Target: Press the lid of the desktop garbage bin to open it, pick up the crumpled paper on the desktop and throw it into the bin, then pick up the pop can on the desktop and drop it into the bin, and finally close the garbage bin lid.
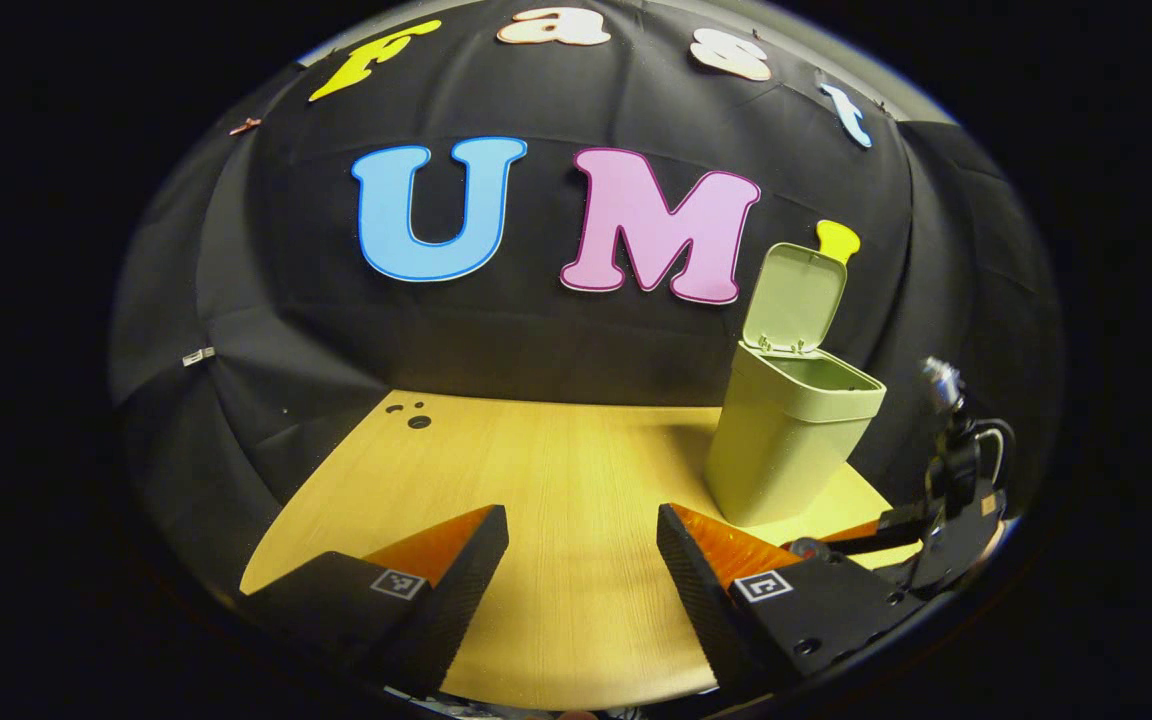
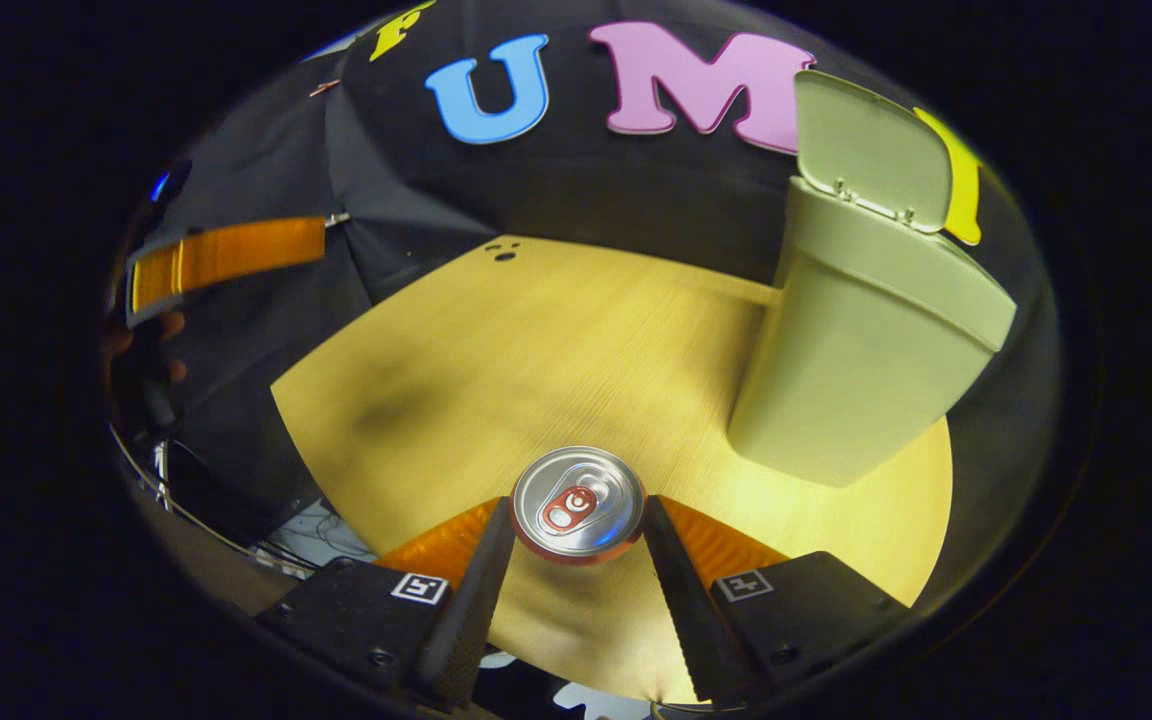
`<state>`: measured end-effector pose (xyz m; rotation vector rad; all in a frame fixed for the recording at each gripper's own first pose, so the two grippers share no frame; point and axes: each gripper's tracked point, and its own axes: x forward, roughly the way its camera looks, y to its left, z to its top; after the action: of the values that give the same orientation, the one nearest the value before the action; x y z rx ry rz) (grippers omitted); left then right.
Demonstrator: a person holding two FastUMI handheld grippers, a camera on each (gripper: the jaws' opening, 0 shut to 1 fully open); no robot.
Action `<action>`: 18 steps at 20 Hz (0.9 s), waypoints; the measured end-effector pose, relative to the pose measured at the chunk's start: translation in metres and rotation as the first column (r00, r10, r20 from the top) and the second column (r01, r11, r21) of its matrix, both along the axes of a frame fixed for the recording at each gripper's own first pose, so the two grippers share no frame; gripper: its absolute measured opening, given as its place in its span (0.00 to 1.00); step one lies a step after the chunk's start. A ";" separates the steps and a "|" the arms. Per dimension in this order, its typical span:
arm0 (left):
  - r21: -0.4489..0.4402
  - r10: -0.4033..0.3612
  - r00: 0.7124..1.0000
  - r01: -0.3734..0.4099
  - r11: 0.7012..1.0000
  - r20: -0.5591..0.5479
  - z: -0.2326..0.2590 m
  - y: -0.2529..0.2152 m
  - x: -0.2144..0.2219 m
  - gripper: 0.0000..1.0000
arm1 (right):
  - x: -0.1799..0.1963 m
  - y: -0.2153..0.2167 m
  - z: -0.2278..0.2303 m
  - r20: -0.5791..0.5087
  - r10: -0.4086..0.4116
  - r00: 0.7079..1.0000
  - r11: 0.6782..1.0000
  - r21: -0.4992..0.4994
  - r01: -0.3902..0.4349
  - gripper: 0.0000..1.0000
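Now the pop can sits between the right gripper's fingers, ready to go to the open garbage bin.

Seen from above in the right gripper view, the can's top lies at the fingertips with both fingers pressed to its sides, so I judge it gripped. The bin stands ahead and to the right on the wooden counter, its lid tipped up and back. To do this well, keep the can upright, raise it above the bin's rim, centre it over the mouth and let go only there, staying clear of the raised lid. In the left gripper view the left gripper hangs with fingers spread, holding nothing, over bare counter, the bin to its right.
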<state>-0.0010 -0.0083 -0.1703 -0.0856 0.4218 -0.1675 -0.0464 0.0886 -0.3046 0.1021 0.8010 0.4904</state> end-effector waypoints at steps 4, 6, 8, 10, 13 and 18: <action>-0.001 -0.018 1.000 0.018 1.000 0.001 0.000 -0.009 0.004 0.96 | 0.018 -0.020 0.047 0.063 -0.083 0.995 0.994 0.082 0.078 0.81; -0.005 -0.027 1.000 0.027 1.000 0.002 0.001 -0.013 0.006 0.96 | 0.030 -0.029 0.069 0.095 -0.119 0.988 0.987 0.121 0.107 0.81; -0.003 -0.033 0.999 0.033 0.999 0.002 0.001 -0.016 0.008 0.96 | 0.039 -0.036 0.091 0.135 -0.145 0.980 0.981 0.146 0.125 0.81; -0.003 -0.037 0.999 0.037 0.999 0.003 0.002 -0.019 0.010 0.96 | 0.050 -0.046 0.109 0.176 -0.166 0.970 0.978 0.158 0.138 0.81; -0.003 -0.040 0.999 0.040 0.999 0.005 0.003 -0.020 0.011 0.96 | 0.069 -0.056 0.136 0.235 -0.197 0.952 0.971 0.182 0.156 0.81; -0.001 -0.035 0.999 0.035 0.999 0.007 0.003 -0.019 0.012 0.96 | 0.108 -0.086 0.176 0.336 -0.245 0.910 0.964 0.180 0.193 0.81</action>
<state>0.0111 -0.0273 -0.1677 -0.0784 0.4166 -0.2025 0.0612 0.0028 -0.1285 0.2276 0.3909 0.3373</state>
